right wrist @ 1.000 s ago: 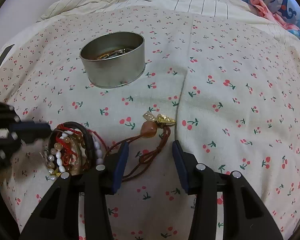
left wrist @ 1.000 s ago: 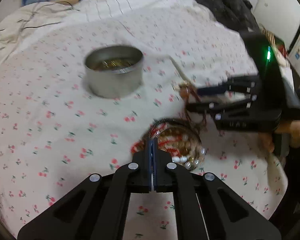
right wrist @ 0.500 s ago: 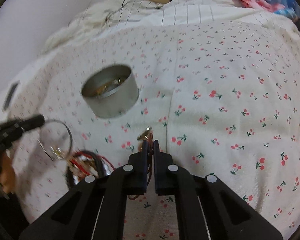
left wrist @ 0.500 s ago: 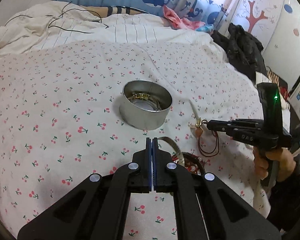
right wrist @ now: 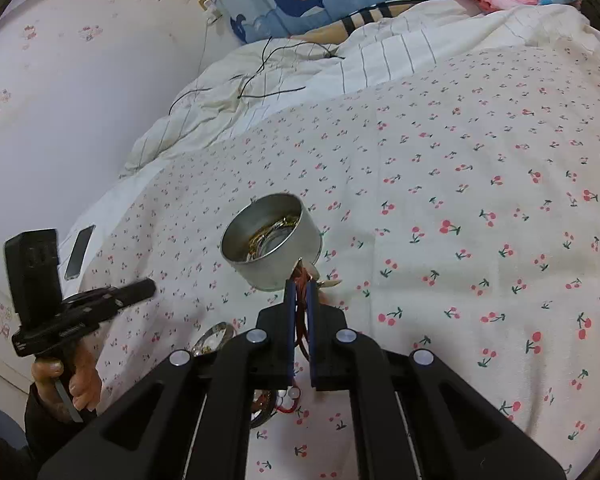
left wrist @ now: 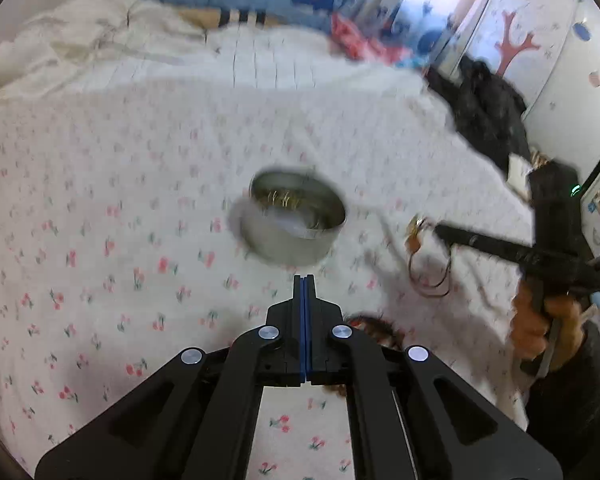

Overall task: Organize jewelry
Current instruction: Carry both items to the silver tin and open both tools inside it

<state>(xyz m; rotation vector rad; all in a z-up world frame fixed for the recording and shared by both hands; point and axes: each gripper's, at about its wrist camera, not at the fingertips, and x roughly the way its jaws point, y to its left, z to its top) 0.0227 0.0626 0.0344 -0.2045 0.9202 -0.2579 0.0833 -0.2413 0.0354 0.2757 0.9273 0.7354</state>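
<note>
A round metal tin (left wrist: pixel 296 220) (right wrist: pixel 272 240) with gold jewelry inside stands on the cherry-print bedsheet (right wrist: pixel 460 200). My right gripper (right wrist: pixel 300 284) (left wrist: pixel 440 230) is shut on a brown cord necklace (right wrist: pixel 300 276) (left wrist: pixel 428 280). It holds the necklace up beside the tin, with the pendant (left wrist: pixel 416 224) at its tips and the loops dangling. My left gripper (left wrist: pixel 304 280) (right wrist: pixel 150 286) is shut with nothing seen between its fingers. A pile of bead bracelets (left wrist: pixel 376 324) (right wrist: pixel 272 404) lies half hidden under both grippers. A silver bangle (right wrist: pixel 216 338) rests beside the pile.
A phone (right wrist: pixel 80 252) lies at the bed's left edge. A rumpled striped duvet (right wrist: pixel 300 64) with a thin black cable covers the far end. Dark clothing (left wrist: pixel 484 112) is heaped at the far right. A hand (left wrist: pixel 548 328) grips each tool's handle.
My right gripper closed on the cord necklace and lifted it off the sheet toward the tin. My left gripper rose from the bracelet pile; the bangle at its tip now lies by the pile.
</note>
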